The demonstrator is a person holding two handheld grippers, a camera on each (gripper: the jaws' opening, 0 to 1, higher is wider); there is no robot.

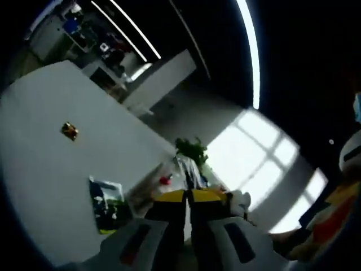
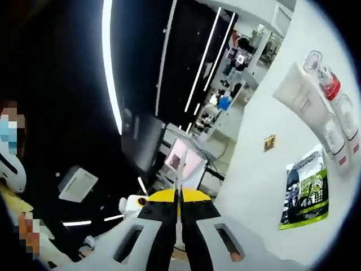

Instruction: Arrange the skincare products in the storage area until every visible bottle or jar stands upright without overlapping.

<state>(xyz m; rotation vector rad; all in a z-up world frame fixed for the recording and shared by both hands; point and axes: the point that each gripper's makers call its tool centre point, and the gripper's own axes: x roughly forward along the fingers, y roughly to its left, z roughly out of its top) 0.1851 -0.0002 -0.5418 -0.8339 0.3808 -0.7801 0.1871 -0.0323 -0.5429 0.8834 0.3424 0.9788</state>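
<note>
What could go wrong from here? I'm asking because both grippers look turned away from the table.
The white tube and red-capped bottle sit close together, so the right gripper, jaws shut, could knock one when reaching in. The green packet lies nearby and might get dragged along.

The white bench (image 1: 51, 169) fills the left half of the left gripper view; a small gold-brown packet (image 1: 69, 131) lies at its centre left; a green and black pouch (image 1: 106, 204) lies lower down; in the right gripper view the bench (image 2: 259, 186) runs along the right side, with a white tube (image 2: 302, 101) and a red-collared bottle (image 2: 333, 107) lying at upper right, beside the pouch (image 2: 306, 189) and packet (image 2: 269, 142).
</note>
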